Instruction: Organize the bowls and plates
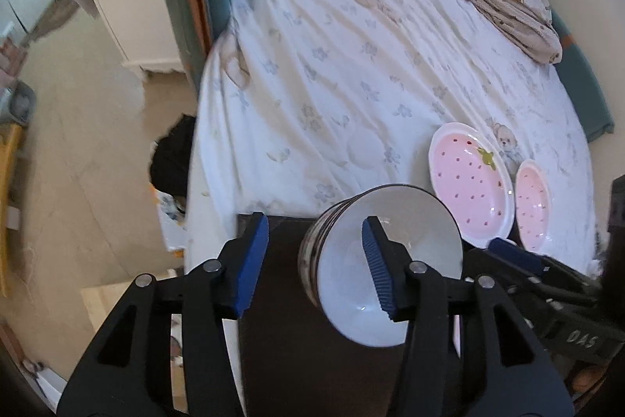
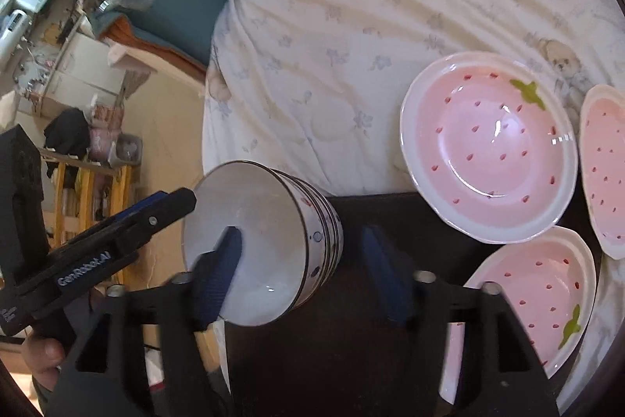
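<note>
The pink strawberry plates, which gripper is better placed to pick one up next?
Right. The pink strawberry plates lie beside the open right gripper, past its outer finger. The open left gripper sits on the far side of the bowl stack.

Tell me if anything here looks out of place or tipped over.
Yes. The stack of bowls looks tipped on its side on the dark table, its opening facing the cameras instead of up. The three pink strawberry plates lie loose, not stacked, at the table edge and on the bed sheet.

White bowls (image 2: 265,245) with dotted outsides, pink red-speckled plates (image 2: 488,147), white blue-flowered bedsheet (image 1: 351,65), dark stool (image 2: 351,339).
</note>
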`<state>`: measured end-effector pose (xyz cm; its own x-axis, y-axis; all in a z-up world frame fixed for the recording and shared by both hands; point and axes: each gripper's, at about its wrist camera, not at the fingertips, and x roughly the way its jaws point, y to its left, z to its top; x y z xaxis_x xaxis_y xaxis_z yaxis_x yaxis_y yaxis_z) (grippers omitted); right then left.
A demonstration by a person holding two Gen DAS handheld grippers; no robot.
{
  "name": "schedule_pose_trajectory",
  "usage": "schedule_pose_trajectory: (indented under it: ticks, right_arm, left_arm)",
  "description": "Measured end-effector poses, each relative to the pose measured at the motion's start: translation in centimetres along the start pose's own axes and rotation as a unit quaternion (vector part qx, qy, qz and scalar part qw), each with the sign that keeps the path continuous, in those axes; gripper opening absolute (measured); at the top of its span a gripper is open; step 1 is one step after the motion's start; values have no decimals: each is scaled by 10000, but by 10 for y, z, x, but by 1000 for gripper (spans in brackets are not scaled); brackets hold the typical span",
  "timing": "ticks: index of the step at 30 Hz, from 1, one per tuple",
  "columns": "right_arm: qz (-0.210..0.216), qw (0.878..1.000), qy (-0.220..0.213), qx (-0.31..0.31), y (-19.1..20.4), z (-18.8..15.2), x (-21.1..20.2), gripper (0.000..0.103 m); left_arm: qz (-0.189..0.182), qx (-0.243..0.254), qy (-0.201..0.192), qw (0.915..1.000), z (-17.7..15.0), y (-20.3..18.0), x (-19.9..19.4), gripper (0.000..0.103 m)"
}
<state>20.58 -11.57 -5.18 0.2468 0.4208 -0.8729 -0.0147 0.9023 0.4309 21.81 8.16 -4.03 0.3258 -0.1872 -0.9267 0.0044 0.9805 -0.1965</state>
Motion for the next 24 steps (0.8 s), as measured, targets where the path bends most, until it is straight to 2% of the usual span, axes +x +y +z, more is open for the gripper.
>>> schedule_pose_trajectory:
  ticks: [3,5,9,10,13,14,16,18,20,22,24]
  right_arm:
    - [-12,9995,-315,24,-1,-9,-18,84]
    - [-13,9985,-549,6,-4,-14,-31,94]
    - [22,9959,-899,65,-10,-29,-57,98]
    - [15,9952,-977,63,-12,-34,-63,102]
    - [-46,9919,-1268,41,-17,-48,-84,103]
    - [-60,9910,-1335,45,-18,-51,-89,103]
    - [-142,9884,-1510,90,-22,-61,-101,103]
    - [-221,9863,-1633,109,-26,-71,-110,103]
    - [-338,9842,-1736,39,-30,-82,-119,103]
    - [-456,9817,-1848,-24,-34,-93,-127,103]
    - [-578,9794,-1931,-79,-38,-106,-134,103]
  left_arm:
    - [276,156,-205,9993,-6,-8,-16,46]
    - [288,152,-329,9989,-9,-13,-27,46]
    - [329,210,-528,9978,-23,-25,-43,46]
    - [353,270,-566,9974,-28,-30,-47,46]
    - [363,466,-684,9959,-45,-44,-58,47]
    - [324,502,-721,9956,-51,-48,-62,50]
    - [265,507,-789,9952,-63,-54,-70,78]
    - [277,504,-927,9940,-74,-59,-77,91]
    - [314,566,-1053,9923,-86,-66,-85,94]
    - [345,643,-1159,9906,-97,-72,-90,102]
    - [340,750,-1263,9886,-109,-79,-94,103]
